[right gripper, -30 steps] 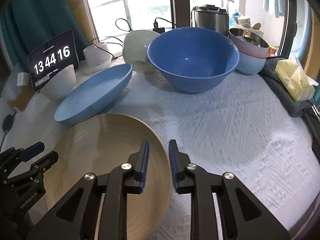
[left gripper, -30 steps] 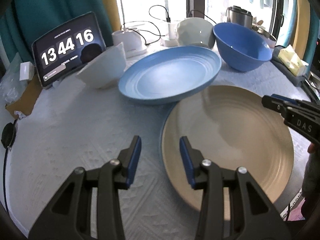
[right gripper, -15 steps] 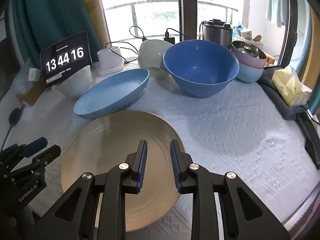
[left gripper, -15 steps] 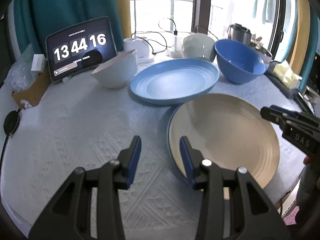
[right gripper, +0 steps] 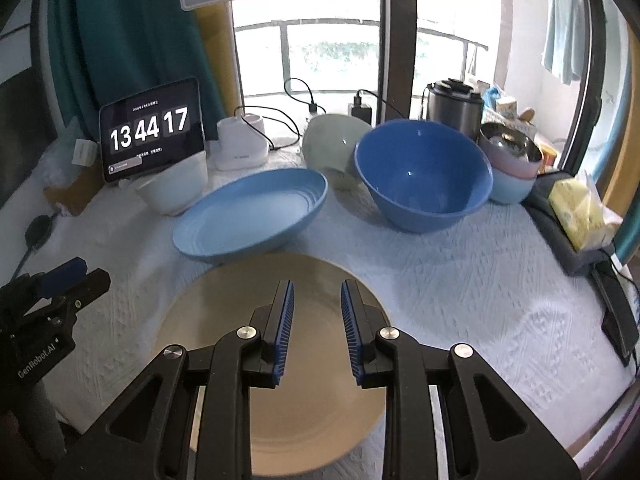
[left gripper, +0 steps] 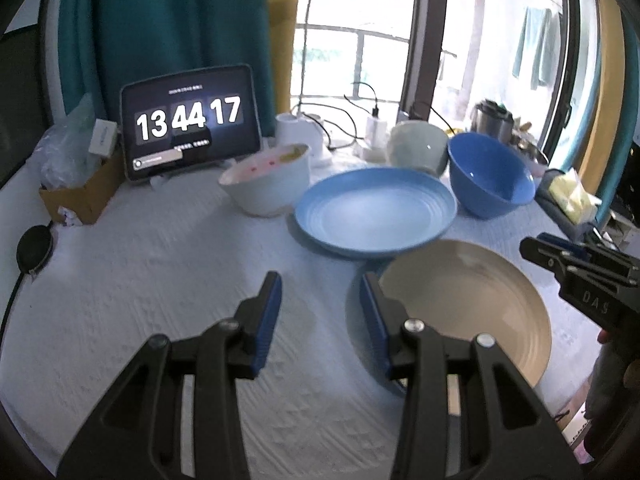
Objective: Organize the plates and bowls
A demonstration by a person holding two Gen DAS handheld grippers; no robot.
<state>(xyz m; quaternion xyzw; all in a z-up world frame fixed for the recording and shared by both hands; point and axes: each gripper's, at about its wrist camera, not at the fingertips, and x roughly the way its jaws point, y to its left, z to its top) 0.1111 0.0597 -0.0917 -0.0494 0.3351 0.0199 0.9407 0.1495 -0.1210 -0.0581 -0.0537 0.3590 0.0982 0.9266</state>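
With both jaws apart and holding nothing, left gripper [left gripper: 320,292] and right gripper [right gripper: 316,300] above the round tan plate [right gripper: 276,360] lying flat on the white-cloth table [right gripper: 460,292]; next, probably grab its rim and stack it with the round blue plate [right gripper: 252,216]

- Left wrist view looks down over the desk [left gripper: 160,264] towards the window.
- Right wrist view faces likewise; both share the beige plate [right gripper: 276,360].

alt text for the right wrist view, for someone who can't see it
The open right gripper hovers empty above a beige plate on a white tablecloth. Behind lie a blue plate and blue bowl; the left gripper enters at left.
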